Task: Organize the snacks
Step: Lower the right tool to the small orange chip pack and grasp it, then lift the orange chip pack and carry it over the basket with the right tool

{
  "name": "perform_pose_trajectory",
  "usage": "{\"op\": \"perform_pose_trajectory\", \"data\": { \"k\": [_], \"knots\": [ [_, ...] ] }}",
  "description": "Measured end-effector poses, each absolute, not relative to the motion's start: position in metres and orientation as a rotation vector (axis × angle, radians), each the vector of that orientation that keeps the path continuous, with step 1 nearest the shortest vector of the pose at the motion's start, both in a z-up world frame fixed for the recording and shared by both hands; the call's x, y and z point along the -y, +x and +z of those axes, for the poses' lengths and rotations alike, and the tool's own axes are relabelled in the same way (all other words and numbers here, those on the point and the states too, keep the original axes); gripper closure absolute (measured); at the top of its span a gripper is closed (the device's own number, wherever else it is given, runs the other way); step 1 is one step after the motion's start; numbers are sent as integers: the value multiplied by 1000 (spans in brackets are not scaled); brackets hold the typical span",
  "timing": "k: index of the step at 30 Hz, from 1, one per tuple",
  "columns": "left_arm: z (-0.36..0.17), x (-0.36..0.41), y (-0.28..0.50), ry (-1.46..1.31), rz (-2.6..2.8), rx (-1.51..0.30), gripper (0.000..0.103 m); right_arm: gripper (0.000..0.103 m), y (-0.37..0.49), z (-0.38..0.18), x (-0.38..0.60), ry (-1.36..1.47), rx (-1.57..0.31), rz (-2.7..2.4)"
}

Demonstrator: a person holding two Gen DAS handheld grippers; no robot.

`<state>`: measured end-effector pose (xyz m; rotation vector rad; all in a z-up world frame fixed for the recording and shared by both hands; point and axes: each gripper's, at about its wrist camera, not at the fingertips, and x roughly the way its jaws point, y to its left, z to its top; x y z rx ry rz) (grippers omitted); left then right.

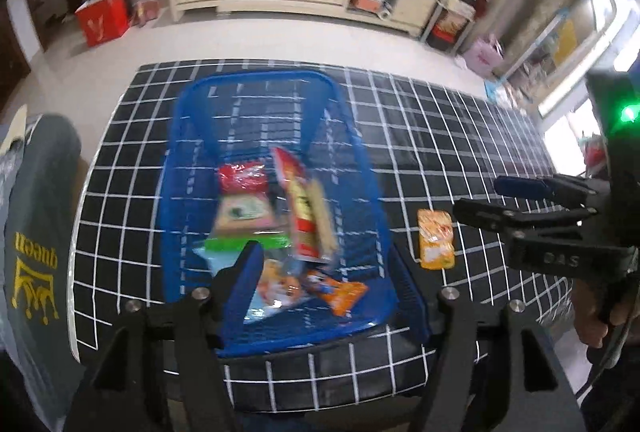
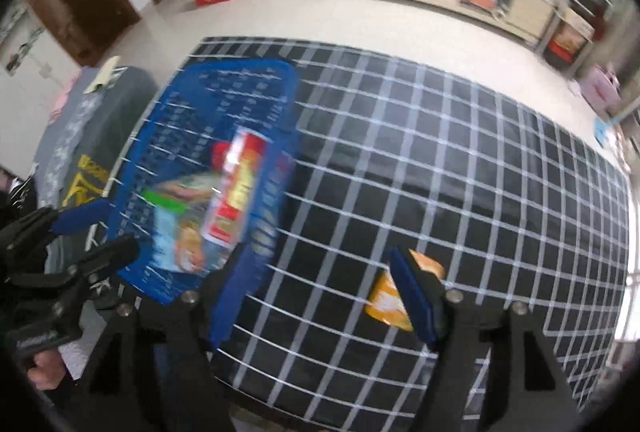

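Blue mesh basket (image 1: pixel 276 200) sits toward the left edge of the tabletop (image 1: pixel 440 136), which wears a black cloth with a white grid. Inside it lie several snack packs in a heap, a tall red-and-yellow packet (image 1: pixel 306 210) leaning on top, over a red pouch (image 1: pixel 242 178) and a green-edged pack (image 1: pixel 240 242). One orange snack packet (image 1: pixel 436 238) lies flat on the cloth just beside the basket's right wall, toward the near edge. The left tool (image 1: pixel 326 286) hangs over the basket's near end, released, nothing between its pads. The right tool (image 2: pixel 320 290) is released too, its right pad partly covering the orange packet.
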<state>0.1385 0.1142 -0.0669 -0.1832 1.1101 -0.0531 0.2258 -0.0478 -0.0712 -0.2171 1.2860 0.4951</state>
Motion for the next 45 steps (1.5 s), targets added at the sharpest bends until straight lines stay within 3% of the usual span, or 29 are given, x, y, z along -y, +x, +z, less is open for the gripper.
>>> {"op": "perform_pose_trajectory", "data": {
  "k": [16,22,38,42,45],
  "knots": [
    [-134,15,178,116,-102,-1205,40,29,252,-189,133,-27,-1511,285],
    [-160,21,191,112,-120,-1241,40,29,254,-206,136,-7,-1531,289],
    [-160,15,195,157,-27,-1251,44,26,277,-265,85,-125,-1575,289],
    [-154,5,190,74,-45,-1244,45,38,264,-265,67,-265,-1515,291],
    [-150,2,190,24,-45,-1238,45,62,263,-264,67,-263,-1506,288]
  ]
}}
